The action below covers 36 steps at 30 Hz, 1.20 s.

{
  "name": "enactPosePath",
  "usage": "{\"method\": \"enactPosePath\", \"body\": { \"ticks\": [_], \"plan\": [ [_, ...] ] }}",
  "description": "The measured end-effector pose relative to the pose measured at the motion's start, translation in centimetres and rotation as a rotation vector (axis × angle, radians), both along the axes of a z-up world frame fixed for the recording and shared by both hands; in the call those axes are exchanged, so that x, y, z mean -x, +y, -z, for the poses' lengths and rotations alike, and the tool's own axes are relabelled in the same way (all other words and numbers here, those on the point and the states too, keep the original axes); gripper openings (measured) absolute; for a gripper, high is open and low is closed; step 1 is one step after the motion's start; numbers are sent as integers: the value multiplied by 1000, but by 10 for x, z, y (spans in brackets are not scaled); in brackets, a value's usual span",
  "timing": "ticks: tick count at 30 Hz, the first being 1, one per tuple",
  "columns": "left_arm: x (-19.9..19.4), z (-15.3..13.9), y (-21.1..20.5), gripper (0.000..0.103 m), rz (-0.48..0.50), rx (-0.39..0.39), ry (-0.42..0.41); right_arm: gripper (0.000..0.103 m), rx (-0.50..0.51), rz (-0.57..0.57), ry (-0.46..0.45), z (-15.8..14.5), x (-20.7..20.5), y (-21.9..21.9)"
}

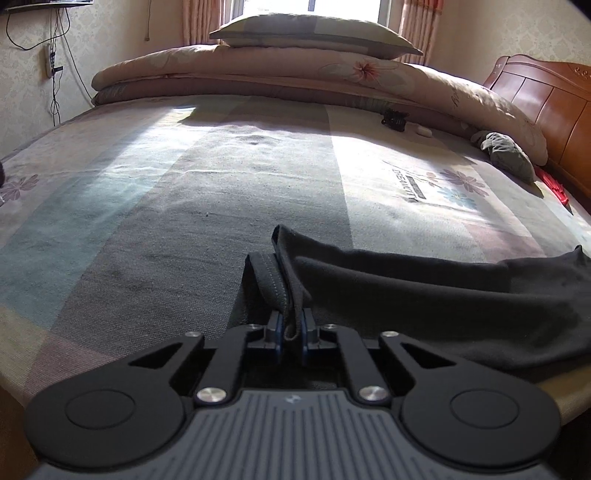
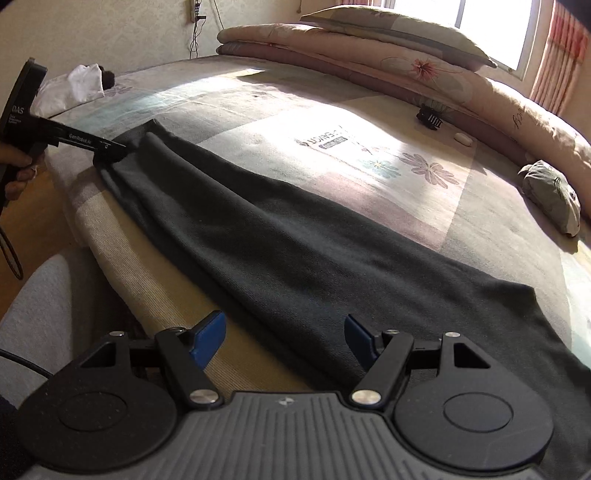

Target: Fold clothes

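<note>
Left wrist view: left claw pinches dark garment hem near bed edge.

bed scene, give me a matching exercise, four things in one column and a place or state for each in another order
Things:
1. left tool
2. right tool
3. pillow
4. white cloth

States or places:
A. on top of the folded quilt
B. open over the near end of the dark garment
C. far left corner of the bed
D. shut on the garment's end

Pairs: 1-D, 2-B, 3-A, 4-C
</note>
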<state>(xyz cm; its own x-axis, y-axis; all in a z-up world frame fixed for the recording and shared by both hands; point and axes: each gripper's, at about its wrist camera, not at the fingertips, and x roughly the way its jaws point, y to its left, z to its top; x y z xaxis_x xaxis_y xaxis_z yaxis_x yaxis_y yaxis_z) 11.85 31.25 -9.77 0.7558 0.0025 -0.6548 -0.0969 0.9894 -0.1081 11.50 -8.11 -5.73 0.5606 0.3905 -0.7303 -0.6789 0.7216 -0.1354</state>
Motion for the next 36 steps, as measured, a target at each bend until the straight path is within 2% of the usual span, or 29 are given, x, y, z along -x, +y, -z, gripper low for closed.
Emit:
{"method": "enactPosePath", "body": {
  "ticks": [4,6,13,18,23,32,36],
  "plan": [
    [6,-14,4,7,-5,38,-27,73,95,-62,-83,0,5,-13],
    [6,-18,3,7,-6,36,-29,54,141,-103,-110,0,7,-16],
    [7,-18,2,7,-15,39,-22,34,353,-217,-176,13,12,-16],
    [8,-15,5,7,-22,45,-12,32,439,-186,-174,20,12,-39],
    [8,-13,4,7,-28,40,-1,32,517,-106,-227,28,9,-66],
    [6,-13,4,7,-36,39,16,35,817,-95,-474,65,22,-80],
    [3,-11,4,7,-44,42,25,34,731,-109,-539,57,30,-63]
  ]
}}
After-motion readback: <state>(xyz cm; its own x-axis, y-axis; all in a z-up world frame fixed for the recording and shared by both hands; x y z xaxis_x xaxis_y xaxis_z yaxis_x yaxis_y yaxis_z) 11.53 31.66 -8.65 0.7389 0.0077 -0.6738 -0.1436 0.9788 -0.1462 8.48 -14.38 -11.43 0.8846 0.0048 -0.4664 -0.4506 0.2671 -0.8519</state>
